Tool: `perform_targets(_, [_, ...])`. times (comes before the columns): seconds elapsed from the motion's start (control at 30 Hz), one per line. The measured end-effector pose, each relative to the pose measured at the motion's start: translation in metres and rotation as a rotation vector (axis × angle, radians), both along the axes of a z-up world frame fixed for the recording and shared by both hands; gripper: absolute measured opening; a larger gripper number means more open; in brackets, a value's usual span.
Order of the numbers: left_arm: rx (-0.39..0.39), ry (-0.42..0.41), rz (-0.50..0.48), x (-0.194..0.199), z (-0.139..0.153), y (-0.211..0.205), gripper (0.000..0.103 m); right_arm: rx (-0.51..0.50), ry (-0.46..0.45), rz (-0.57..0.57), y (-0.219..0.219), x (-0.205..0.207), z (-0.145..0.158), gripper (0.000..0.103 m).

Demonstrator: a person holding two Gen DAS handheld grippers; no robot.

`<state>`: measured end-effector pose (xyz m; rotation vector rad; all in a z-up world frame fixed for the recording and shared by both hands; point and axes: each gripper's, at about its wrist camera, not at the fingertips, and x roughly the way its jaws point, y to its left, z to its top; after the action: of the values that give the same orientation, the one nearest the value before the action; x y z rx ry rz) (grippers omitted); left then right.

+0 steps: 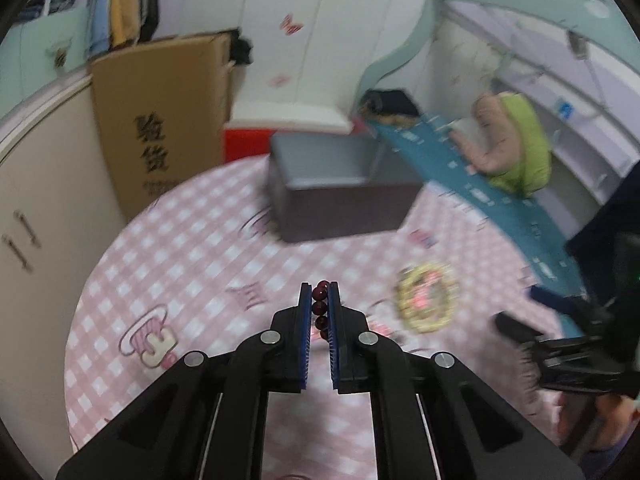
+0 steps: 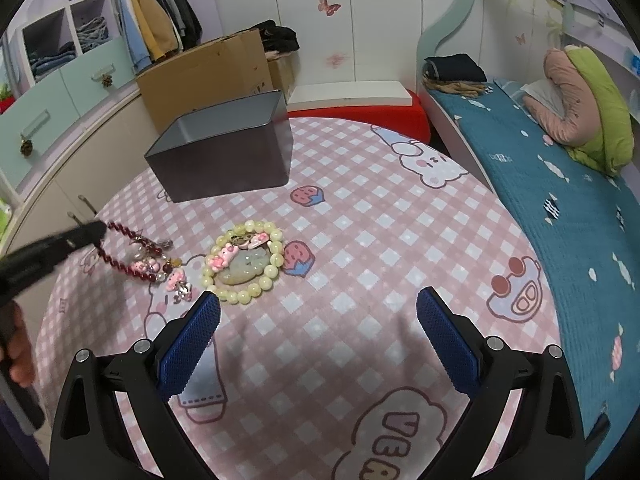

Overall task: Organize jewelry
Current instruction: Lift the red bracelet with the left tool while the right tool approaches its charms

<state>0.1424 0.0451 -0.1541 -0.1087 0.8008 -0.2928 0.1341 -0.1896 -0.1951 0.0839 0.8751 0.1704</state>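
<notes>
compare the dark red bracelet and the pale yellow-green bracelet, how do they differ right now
The dark red bracelet is pinched in the shut left gripper and partly lifted; the pale yellow-green bracelet lies flat and untouched on the tablecloth. The red one has small dark beads and hangs stretched out; the pale one has bigger beads in a closed ring around a jade-like pendant. Both carry pink charms.

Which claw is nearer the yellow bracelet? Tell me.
Right. The right claw hangs open just short of the yellow bracelet, its one finger almost at the beads. The left claw is off to the side, shut on the red bracelet.
</notes>
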Motion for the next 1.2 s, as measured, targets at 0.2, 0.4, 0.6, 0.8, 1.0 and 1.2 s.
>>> perform_targets(0.2, [-0.089,-0.059,-0.097,-0.016,0.029,-0.01,0.006,0.004,0.0,0.0,-0.002,-0.005,0.003,0.096])
perform_targets(0.4, [-0.193,-0.068,-0.132,-0.024,0.045,-0.007,0.006,0.007,-0.002,-0.003,-0.004,-0.005,0.003,0.096])
perform_targets(0.6, [-0.171,-0.085,-0.153,-0.031,0.051,-0.01,0.006,0.014,0.001,0.006,-0.003,-0.006,0.003,0.096])
perform_targets(0.8, [-0.057,0.038,-0.049,-0.016,0.006,-0.002,0.006,0.015,0.008,0.05,0.007,-0.009,0.003,0.096])
perform_targets(1.0, [-0.057,0.08,0.02,-0.02,-0.008,0.024,0.006,0.027,0.0,0.141,0.029,-0.01,0.003,0.096])
perform_targets(1.2, [-0.066,0.118,0.067,-0.029,-0.03,0.047,0.006,0.011,-0.039,0.295,0.074,-0.005,0.002,0.095])
